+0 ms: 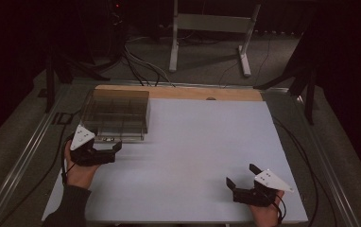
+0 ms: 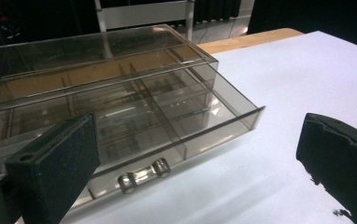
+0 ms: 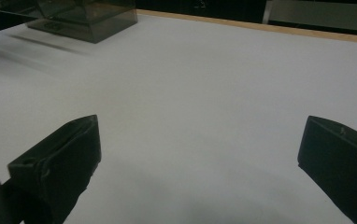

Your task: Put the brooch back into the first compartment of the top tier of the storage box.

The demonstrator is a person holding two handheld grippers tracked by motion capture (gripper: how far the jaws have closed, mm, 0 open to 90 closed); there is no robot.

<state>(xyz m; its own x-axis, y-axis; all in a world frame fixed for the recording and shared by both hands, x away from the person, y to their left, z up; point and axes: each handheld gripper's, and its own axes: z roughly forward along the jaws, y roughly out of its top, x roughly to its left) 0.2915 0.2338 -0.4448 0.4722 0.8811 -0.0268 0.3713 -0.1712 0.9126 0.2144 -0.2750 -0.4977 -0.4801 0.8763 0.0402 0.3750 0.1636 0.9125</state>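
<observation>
Noted right gripper [image 1: 241, 176] at near right of white surface [image 1: 197, 156], held in person's right hand [image 1: 266, 213], jaws spread wide, nothing btwn them. Confirmed in right gripper view: both black jaws well apart over bare white surface [image 3: 204, 93].

Noted left gripper [image 1: 114, 153] at near left edge of surface, held in left hand [image 1: 79, 172], grey three-cornered plate [image 1: 81, 137] on top. Jaws spread per left gripper view, nothing pinched; positioned just in front of clear box, not touching it.

Found clear smoky plastic organiser box [image 1: 117, 113] at far left of surface, just beyond left gripper. In left gripper view, drawer [image 2: 167, 126] of box stood partly pulled out toward gripper, w/ inner dividers forming several compartments; contents not discernible. Small clear handle [image 2: 144, 175] seen on drawer front, between the two jaws in that view.

Observed wooden strip [image 1: 202, 93] along far edge of surface. Beyond that, grey floor w/ cables [image 1: 141, 66] and metal stand legs [image 1: 209, 38]; background dark.
</observation>
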